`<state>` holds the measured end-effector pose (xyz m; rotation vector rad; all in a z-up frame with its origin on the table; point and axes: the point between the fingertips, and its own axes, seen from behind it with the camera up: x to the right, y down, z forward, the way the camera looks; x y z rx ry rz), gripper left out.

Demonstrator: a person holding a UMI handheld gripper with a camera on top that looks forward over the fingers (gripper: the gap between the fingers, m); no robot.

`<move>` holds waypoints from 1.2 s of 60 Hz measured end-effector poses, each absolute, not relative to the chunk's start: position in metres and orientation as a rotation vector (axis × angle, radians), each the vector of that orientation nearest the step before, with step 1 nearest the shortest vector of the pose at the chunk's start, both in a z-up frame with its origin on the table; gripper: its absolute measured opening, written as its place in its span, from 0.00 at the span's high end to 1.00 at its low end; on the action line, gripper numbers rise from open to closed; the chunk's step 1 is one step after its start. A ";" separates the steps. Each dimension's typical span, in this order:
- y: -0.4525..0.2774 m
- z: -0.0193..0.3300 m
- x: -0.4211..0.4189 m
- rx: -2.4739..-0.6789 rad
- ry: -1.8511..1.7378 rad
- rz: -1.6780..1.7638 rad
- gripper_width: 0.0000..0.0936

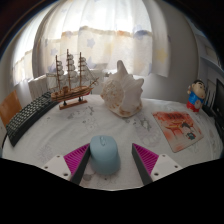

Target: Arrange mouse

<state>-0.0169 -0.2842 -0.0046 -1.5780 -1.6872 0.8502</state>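
Note:
A light blue computer mouse (104,155) lies on the white marbled table (60,140). It sits between my gripper's (110,160) two fingers, close to the left pink pad (76,158), with a small gap to the right pink pad (146,160). The fingers are open around the mouse, which rests on the table on its own. The mouse's near end is hidden below the view's lower edge.
Beyond the mouse stand a wooden model ship (70,85) and a large pale conch shell (122,90). A dark keyboard (30,115) lies at the left. A red-and-white magazine (178,130) and a small toy figure (196,95) are at the right. A curtained window is behind.

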 end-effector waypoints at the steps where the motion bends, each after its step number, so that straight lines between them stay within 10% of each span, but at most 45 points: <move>1: -0.284 -0.005 -0.018 -1.581 -1.687 0.850 0.09; 28: -0.304 0.000 -0.022 -1.608 -1.750 0.913 0.57; 50: -0.164 0.161 -0.077 -1.526 -1.537 1.028 0.61; 72: 0.017 0.003 -0.117 -1.689 -1.576 0.818 0.57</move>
